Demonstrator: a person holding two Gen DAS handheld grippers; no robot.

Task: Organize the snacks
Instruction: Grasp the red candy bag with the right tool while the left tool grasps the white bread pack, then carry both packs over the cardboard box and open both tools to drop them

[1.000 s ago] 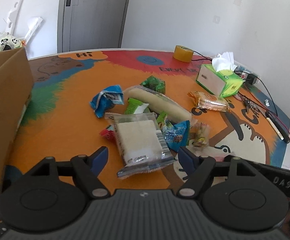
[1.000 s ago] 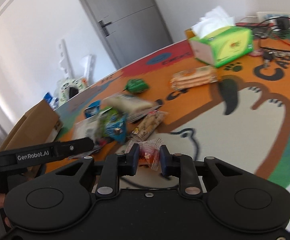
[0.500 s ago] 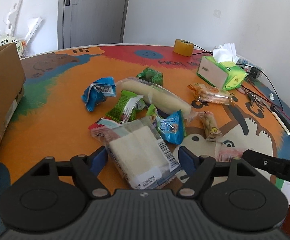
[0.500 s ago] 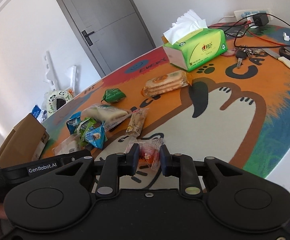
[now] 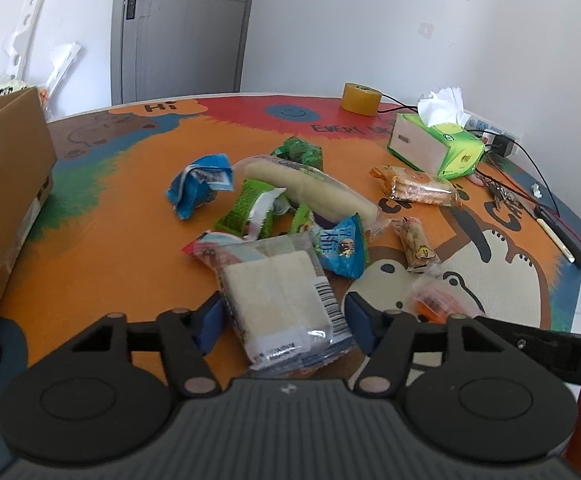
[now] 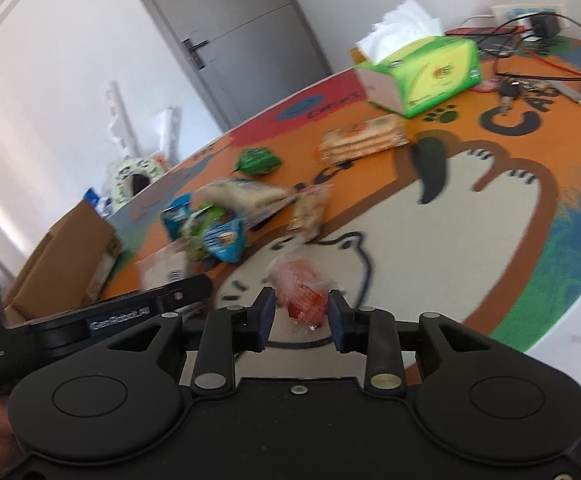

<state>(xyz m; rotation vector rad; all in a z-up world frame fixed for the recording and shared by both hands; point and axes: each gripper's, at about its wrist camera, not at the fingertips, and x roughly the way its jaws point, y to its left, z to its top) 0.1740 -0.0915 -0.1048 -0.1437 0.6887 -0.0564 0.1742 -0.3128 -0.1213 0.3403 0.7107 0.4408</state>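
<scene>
My left gripper (image 5: 283,320) holds a clear pack of white cake (image 5: 280,296) between its blue fingertips, just above the table. My right gripper (image 6: 301,316) has its jaws parted around a small clear packet with red-orange sweets (image 6: 300,286), which also shows in the left wrist view (image 5: 434,298). A pile of snacks lies ahead: a long bread roll pack (image 5: 310,190), a blue bag (image 5: 200,184), green wrappers (image 5: 250,208), a blue triangular bag (image 5: 342,248), a peanut bar (image 5: 414,244), a biscuit pack (image 5: 414,186) and a green candy bag (image 5: 300,152).
A cardboard box (image 5: 2,200) stands at the left edge of the round, colourful table (image 5: 110,248). A green tissue box (image 5: 434,146), a tape roll (image 5: 359,98), cables, keys and a pen (image 5: 560,236) lie at the far right.
My right gripper's jaws have opened from their tight hold on the red-orange packet, which now lies lower between them. My left gripper has drawn back slightly with the cake pack.
</scene>
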